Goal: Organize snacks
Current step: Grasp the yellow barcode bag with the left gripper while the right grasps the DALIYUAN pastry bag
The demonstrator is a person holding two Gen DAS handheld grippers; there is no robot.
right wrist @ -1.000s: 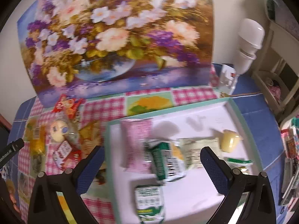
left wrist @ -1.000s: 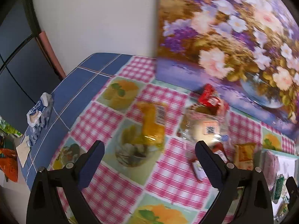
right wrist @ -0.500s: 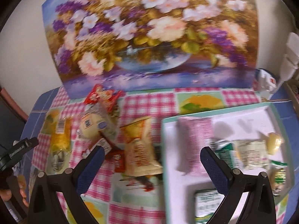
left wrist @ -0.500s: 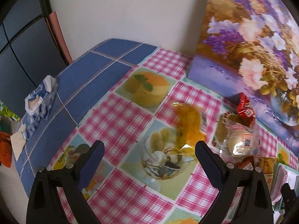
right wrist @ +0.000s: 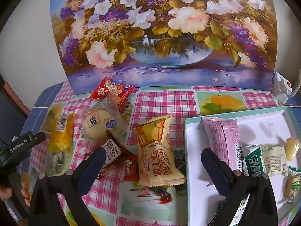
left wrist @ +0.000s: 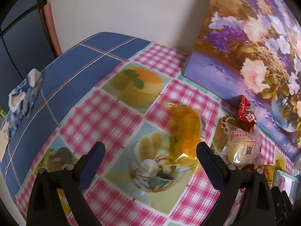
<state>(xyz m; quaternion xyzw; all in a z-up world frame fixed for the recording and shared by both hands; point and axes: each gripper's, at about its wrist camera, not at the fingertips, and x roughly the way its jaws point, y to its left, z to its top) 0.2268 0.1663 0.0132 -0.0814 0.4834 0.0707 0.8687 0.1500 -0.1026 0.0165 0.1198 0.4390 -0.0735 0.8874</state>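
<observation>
With jaws spread wide and empty, the right gripper (right wrist: 150,166) is hovering over the Swiss roll packet (right wrist: 157,151) lying on the surface beside the tray (right wrist: 190,169), while the left gripper (left wrist: 149,157), equally wide, is facing the orange packet (left wrist: 185,126), apparently to sort both.

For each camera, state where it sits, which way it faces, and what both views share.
Left wrist: on the left gripper, facing down at the orange-wrapped snack; both fingers show.
Right wrist: on the right gripper, facing the Swiss roll pack and tray; fingers and left gripper show.
Shared: orange snack, round bun, flower painting.
</observation>
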